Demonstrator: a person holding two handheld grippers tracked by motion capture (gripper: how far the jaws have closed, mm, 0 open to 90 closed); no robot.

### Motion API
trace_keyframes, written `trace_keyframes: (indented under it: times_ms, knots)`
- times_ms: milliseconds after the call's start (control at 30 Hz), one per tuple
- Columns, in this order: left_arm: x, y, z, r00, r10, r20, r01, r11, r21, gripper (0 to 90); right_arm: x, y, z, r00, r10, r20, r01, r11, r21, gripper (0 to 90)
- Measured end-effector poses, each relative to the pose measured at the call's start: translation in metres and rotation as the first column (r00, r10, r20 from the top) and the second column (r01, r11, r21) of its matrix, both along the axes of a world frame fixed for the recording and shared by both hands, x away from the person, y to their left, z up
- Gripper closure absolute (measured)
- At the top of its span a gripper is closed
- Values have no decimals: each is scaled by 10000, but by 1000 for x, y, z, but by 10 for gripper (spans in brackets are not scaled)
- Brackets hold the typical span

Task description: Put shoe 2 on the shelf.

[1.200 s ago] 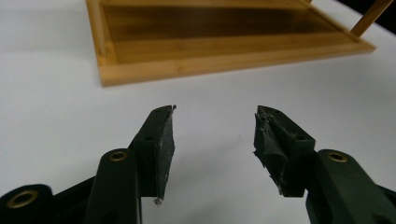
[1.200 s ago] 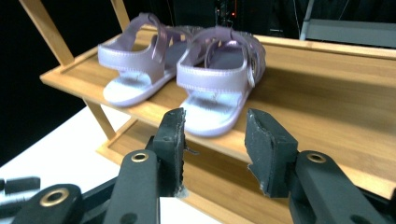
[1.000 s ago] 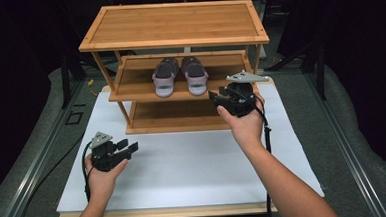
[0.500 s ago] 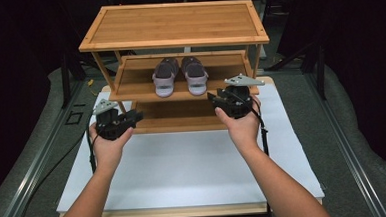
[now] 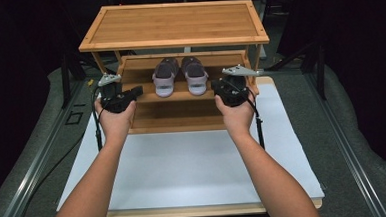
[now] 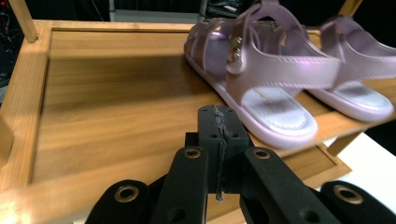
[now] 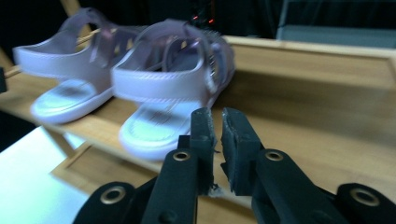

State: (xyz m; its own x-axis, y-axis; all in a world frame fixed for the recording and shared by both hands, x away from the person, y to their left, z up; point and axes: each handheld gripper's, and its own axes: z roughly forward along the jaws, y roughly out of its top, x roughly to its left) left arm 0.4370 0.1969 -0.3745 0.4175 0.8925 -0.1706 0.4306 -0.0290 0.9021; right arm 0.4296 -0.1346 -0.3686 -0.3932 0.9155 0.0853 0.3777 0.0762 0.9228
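A pair of lilac sandals stands side by side on the middle shelf (image 5: 145,97) of a wooden three-tier rack (image 5: 174,24), left sandal (image 5: 165,77) next to right sandal (image 5: 195,76). My left gripper (image 5: 136,91) is at the shelf's left end, pointing at the pair. In the left gripper view it (image 6: 218,123) is shut and empty, just short of the nearer sandal (image 6: 266,79). My right gripper (image 5: 215,90) is at the shelf's right end. In the right gripper view it (image 7: 218,123) has its jaws a narrow slit apart, empty, close to the nearer sandal (image 7: 173,88).
The rack stands at the far end of a white mat (image 5: 194,163) on the table. Its bottom shelf (image 5: 176,120) is bare and its top board overhangs the sandals. Metal rails (image 5: 33,162) run along the left side, and dark surroundings lie beyond.
My left gripper has risen from the mat's left side and moved forward to the left end of the middle shelf. The right gripper has shifted slightly along the shelf's right end.
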Motion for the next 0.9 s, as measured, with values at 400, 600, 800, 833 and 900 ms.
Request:
trace_keyframes:
  times_ms: [400,600,800,833,900]
  knots:
    - [23,-14,-10,9987,192,-476,-196,9998,-69,900,25,9,-9,9981,-318,-525,320,9995,14,878]
    - [27,-17,-11,9980,197,-593,-198,9998,-1,900,27,8,-11,9974,-408,-588,408,9992,-12,878]
    - [30,-23,-9,9981,81,-604,-81,10000,-5,900,27,11,-11,9975,-389,-594,397,9991,129,877]
    - [31,-26,-8,9979,97,-638,-92,9999,74,900,28,12,-12,9975,-383,-595,390,9992,113,876]
    - [33,-28,-7,9977,136,-658,-130,9999,84,900,29,14,-12,9971,-425,-625,427,9991,25,873]
